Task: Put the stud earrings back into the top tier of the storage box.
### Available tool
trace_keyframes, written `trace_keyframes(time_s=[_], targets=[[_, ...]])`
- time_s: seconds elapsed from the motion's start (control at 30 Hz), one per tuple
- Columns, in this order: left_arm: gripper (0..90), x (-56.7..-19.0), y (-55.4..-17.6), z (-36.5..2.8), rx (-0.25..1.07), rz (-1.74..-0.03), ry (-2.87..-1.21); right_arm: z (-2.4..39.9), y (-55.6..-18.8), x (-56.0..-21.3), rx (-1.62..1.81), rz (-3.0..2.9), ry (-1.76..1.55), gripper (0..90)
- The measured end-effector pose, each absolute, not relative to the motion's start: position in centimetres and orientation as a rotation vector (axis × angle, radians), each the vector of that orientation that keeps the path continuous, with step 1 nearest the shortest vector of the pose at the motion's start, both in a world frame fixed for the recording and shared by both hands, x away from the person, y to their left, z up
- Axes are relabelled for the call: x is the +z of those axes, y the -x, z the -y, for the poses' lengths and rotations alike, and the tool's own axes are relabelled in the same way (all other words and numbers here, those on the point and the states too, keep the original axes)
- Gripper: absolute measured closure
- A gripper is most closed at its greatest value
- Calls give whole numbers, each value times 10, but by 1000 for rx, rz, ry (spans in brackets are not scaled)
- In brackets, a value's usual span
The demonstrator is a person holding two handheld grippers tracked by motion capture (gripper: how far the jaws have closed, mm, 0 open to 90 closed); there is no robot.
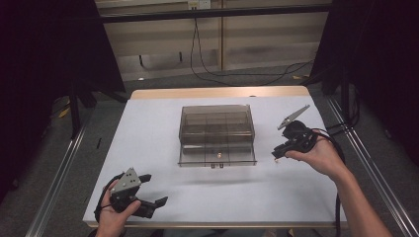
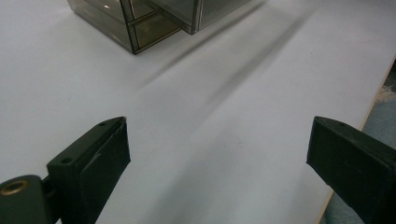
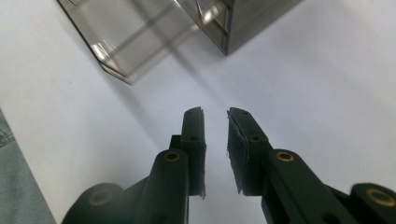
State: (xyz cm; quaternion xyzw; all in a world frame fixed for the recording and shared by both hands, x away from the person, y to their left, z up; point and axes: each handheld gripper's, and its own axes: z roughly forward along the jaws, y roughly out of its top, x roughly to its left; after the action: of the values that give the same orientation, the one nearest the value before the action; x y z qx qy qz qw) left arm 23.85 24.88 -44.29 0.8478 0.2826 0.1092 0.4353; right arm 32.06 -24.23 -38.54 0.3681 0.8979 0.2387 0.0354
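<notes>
Clear smoky compartment box at centre of white table, hinged lid lying open toward the lower edge of the frame. Left gripper at lower left, held in hand, jaws spread wide, nothing between them, well apart from box. Right gripper at right of centre, just beside box's right front corner, jaws nearly closed with a narrow gap, grasping nothing. Box corner at upper frame in right gripper view.
</notes>
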Motion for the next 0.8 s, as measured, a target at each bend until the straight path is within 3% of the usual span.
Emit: trace_keyframes(time_s=[0.8], targets=[[59, -444, -239, -249, 265, -705, -2103, 247, -340, -433, 443, -2842, -1163, 787]])
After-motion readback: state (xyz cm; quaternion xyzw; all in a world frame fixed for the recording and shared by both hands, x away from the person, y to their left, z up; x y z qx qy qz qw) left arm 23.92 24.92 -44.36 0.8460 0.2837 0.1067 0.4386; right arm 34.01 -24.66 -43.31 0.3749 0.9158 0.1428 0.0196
